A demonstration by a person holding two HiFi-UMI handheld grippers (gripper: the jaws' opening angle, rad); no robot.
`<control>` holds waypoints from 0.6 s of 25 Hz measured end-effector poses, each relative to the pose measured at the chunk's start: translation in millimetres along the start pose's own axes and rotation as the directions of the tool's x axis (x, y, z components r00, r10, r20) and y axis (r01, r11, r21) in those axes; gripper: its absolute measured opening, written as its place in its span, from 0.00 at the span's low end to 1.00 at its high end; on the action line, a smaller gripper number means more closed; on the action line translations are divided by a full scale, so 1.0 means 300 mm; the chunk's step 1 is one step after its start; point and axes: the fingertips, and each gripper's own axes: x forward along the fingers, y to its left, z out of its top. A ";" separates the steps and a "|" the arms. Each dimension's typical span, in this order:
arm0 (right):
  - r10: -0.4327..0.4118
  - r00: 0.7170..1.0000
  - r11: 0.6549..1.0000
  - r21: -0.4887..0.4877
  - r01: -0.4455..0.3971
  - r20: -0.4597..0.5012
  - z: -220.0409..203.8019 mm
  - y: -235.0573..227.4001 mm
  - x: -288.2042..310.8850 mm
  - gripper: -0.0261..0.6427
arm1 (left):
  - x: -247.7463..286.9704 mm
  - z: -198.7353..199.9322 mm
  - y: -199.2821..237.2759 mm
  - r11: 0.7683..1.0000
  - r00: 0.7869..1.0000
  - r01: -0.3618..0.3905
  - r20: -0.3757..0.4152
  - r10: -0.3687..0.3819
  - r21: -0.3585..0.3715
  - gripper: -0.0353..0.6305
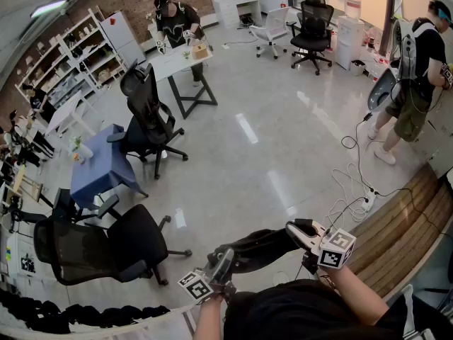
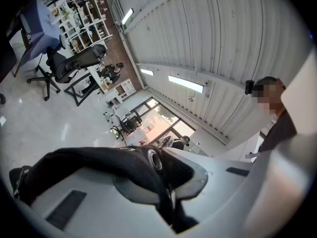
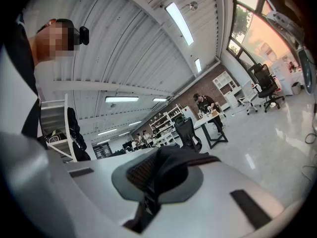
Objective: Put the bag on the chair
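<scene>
Ahead of the person, the polished grey floor (image 1: pixel 283 98) lies wide and bare through the middle of the room. Its left edge is crowded. A black chair (image 1: pixel 106 250) with a mesh back stands nearest, low at the left. A blue-draped bench (image 1: pixel 99 165) stands just behind it, and a second black chair (image 1: pixel 147 122) beyond that. Farther back a white bench (image 1: pixel 180 59) stands on dark trestle legs, with a person (image 1: pixel 173 20) working at it. On the right the floor ends at a wooden slatted platform (image 1: pixel 407 225). White cables (image 1: pixel 354 190) and a power strip (image 1: pixel 368 201) trail over the floor just before it. Another person (image 1: pixel 414 69) stands near that side. More office chairs (image 1: pixel 308 27) sit at the far end by the windows.

The bag (image 1: pixel 256 250) is held in the air close in front of the person, stretched between the two claws. It is to the right of the nearest chair and well apart from it. It is black, soft and limp. The left claw (image 1: pixel 221 266) is closed tight on one end; the left gripper view shows a metal eyelet (image 2: pixel 154 158) in the folded cloth just beyond the jaws. The right claw (image 1: pixel 301 234) is closed tight on the other end, pinching a fold that carries a patch of mesh.
</scene>
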 end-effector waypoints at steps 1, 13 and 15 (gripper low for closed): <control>0.001 1.000 1.000 0.001 -0.001 0.001 0.008 -0.002 -0.007 0.05 | 0.007 -0.003 -0.007 1.000 1.000 -0.001 0.000 0.001 -0.001 0.10; 0.080 0.997 0.997 -0.001 -0.080 -0.023 0.053 0.014 -0.019 0.05 | 0.038 0.031 -0.049 1.000 0.999 -0.020 0.045 0.019 0.014 0.10; 0.083 0.996 0.997 -0.009 -0.083 -0.033 0.064 0.010 0.009 0.05 | 0.043 0.056 -0.038 1.000 0.998 -0.020 0.054 0.019 0.014 0.10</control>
